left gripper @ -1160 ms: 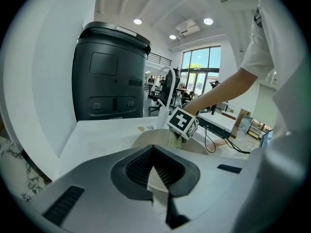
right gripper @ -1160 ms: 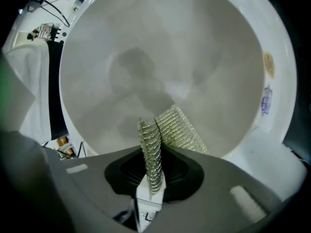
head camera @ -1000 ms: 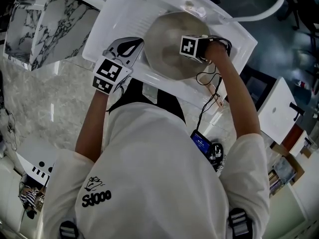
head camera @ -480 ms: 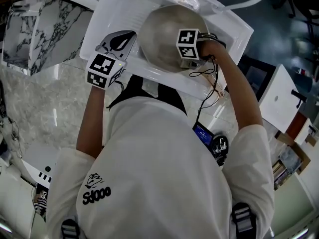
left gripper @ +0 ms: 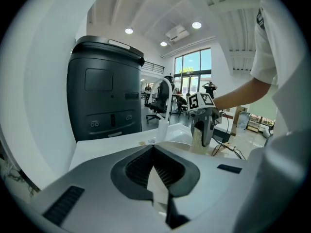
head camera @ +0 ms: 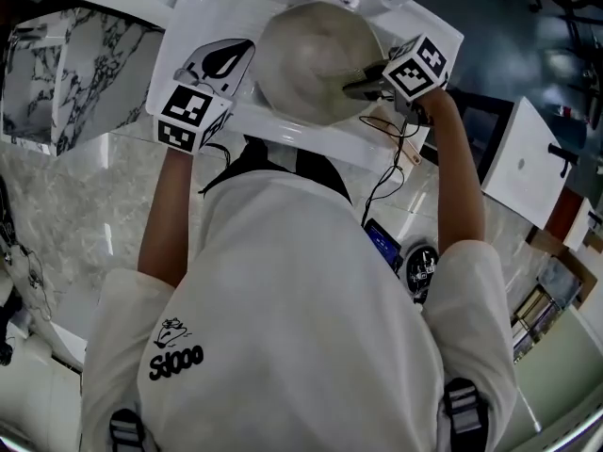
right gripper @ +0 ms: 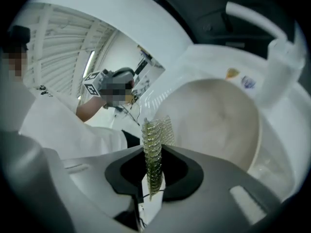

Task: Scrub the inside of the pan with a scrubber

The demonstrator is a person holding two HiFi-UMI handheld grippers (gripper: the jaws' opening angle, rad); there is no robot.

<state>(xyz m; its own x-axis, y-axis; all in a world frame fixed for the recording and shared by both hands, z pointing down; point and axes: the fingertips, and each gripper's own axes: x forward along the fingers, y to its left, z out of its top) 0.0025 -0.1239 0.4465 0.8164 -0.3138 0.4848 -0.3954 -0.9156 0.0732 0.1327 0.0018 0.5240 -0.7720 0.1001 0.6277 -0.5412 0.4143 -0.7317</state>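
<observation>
A round pale metal pan [head camera: 306,59] lies in the white sink [head camera: 193,31]. My right gripper [head camera: 353,87] hovers over the pan's right side, shut on a yellow-green mesh scrubber [right gripper: 155,132] that stands up between the jaws. In the right gripper view the pan's inside [right gripper: 218,115] lies just beyond the scrubber. My left gripper [head camera: 243,53] rests at the pan's left edge with its jaws shut [left gripper: 153,148]; nothing shows between them. From the left gripper view, the right gripper [left gripper: 201,125] hangs over the pan [left gripper: 177,147].
A white curved faucet [right gripper: 265,28] rises at the sink's far side. A black bin [left gripper: 104,98] stands behind the sink. Marble counter [head camera: 66,186] lies to the left. Cables [head camera: 391,172] and a dark device [head camera: 382,243] sit at the right.
My right gripper has swung from over the middle of the pan out to its right side, marker cube now turned outward. The left gripper stays by the pan's left edge.
</observation>
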